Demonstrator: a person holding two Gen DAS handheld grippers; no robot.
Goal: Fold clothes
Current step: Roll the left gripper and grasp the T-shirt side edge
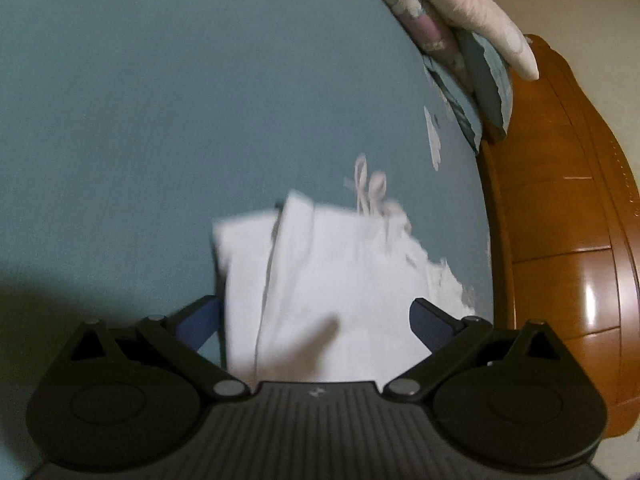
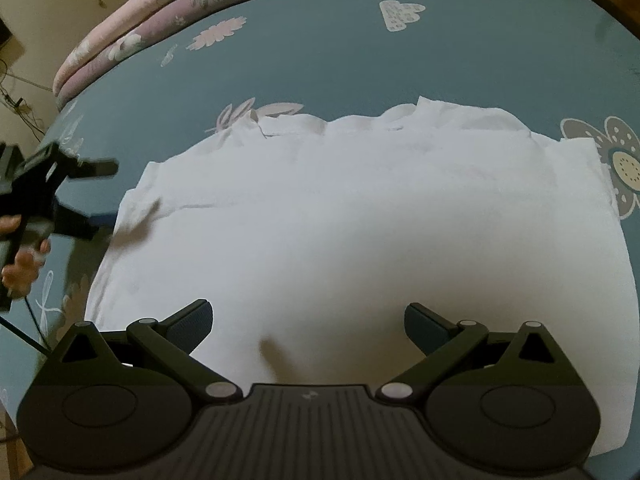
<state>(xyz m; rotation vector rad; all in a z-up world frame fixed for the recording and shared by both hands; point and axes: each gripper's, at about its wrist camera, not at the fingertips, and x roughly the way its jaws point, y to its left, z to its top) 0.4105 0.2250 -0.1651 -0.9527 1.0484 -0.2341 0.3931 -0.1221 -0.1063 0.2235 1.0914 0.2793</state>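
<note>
- My blue floral bed sheet (image 2: 320, 52) is smooth, with quilted pink bedding (image 2: 132, 28) rolled along its far edge.
- The white garment (image 2: 340, 220) lies flat, soft and roughly rectangular, on the sheet.
- My right tongs (image 2: 308, 326) and left tongs (image 1: 316, 320) both gape wide over it, gripping nothing.
</note>
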